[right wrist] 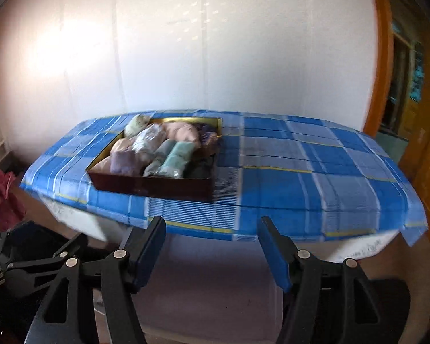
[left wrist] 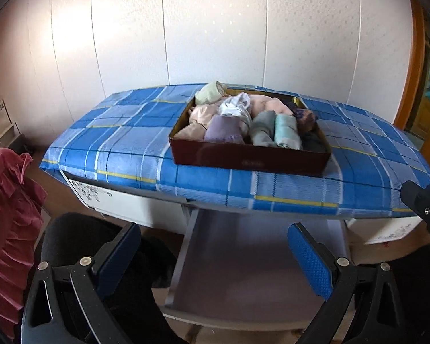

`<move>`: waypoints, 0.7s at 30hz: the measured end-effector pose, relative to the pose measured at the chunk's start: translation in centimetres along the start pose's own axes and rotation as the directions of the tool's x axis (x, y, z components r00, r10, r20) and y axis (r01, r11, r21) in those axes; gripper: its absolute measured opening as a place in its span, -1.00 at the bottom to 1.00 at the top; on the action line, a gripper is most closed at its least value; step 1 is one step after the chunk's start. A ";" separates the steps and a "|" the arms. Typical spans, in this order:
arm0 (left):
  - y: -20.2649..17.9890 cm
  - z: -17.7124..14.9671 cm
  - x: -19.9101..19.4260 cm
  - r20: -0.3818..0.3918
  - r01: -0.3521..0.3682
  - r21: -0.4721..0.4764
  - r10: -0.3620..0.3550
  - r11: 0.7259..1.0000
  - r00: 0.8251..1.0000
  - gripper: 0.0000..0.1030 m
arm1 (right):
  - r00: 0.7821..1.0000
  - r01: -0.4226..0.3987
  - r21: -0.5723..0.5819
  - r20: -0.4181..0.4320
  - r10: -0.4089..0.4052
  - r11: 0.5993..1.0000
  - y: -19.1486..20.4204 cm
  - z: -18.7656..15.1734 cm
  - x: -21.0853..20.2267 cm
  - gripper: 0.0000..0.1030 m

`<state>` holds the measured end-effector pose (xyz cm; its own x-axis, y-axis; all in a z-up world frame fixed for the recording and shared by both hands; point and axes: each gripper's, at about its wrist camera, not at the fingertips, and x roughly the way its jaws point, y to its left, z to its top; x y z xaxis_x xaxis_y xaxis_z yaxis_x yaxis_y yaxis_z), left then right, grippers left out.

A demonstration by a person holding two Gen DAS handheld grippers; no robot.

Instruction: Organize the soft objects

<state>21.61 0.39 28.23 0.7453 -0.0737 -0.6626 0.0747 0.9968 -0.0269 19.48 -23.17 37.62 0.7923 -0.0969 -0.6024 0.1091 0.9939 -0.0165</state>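
A dark red box sits on a table with a blue plaid cloth. It is packed with several rolled soft cloth bundles: pink, purple, grey, mint, and a dark one. A pale green roll rests on the box's far left corner. My left gripper is open and empty, held back from the table's front edge. My right gripper is open and empty, also short of the table edge.
A pulled-out grey shelf lies under the tabletop, below both grippers. A pink ruffled fabric hangs at the left. A white panelled wall stands behind the table and an orange door frame is at the right.
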 end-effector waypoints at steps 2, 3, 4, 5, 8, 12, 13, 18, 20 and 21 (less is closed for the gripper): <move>0.1 -0.4 -0.5 -0.008 0.013 -0.001 -0.013 1.000 1.000 0.99 | 0.999 -0.037 0.051 -0.018 0.038 0.998 -0.7 -0.8 -0.5 0.31; 0.1 -0.7 -0.9 -0.008 0.020 0.004 -0.020 1.000 1.000 0.99 | 0.999 -0.039 0.059 -0.033 0.041 0.997 -0.9 -1.2 -0.6 0.31; 0.1 -1.0 -1.2 -0.005 0.016 0.011 -0.016 1.000 1.000 0.99 | 0.999 -0.030 0.059 -0.042 0.032 0.998 -1.0 -1.6 -0.8 0.31; 0.0 -1.4 -1.5 -0.003 0.010 0.019 -0.010 1.000 1.000 0.99 | 0.999 -0.017 0.058 -0.044 0.019 0.998 -1.2 -2.1 -1.1 0.31; -0.3 -2.3 -2.0 -0.008 0.002 0.044 -0.001 0.999 1.000 0.99 | 1.000 0.005 0.070 -0.022 -0.004 0.998 -1.8 -2.9 -2.3 0.31; -0.6 -2.6 -2.5 0.003 -0.001 0.065 0.000 0.998 1.000 0.99 | 0.999 0.017 0.061 0.035 -0.019 0.998 -1.9 -3.3 -3.9 0.46; -0.7 -2.6 -2.7 0.007 0.000 0.066 0.000 0.998 1.000 0.99 | 0.999 0.017 0.055 0.042 -0.019 0.998 -1.8 -3.4 -4.0 0.54; -1.0 -2.7 -3.0 0.025 0.016 0.079 -0.018 0.997 1.000 0.99 | 1.000 0.007 0.021 0.029 -0.008 1.000 -1.2 -3.4 -3.7 0.55; -0.9 -2.7 -3.1 0.027 0.033 0.073 -0.035 0.997 0.999 0.99 | 1.000 0.000 0.017 0.025 0.000 1.000 -1.1 -3.4 -3.6 0.55; -0.8 -2.6 -3.1 0.028 0.043 0.067 -0.045 0.997 0.999 0.99 | 1.000 -0.001 0.015 0.023 0.001 1.000 -1.0 -3.5 -3.5 0.55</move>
<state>17.47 -0.09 28.36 0.7595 -0.1194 -0.6395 0.1512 0.9885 -0.0051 14.52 -23.67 36.99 0.8060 -0.0975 -0.5838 0.1170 0.9931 -0.0043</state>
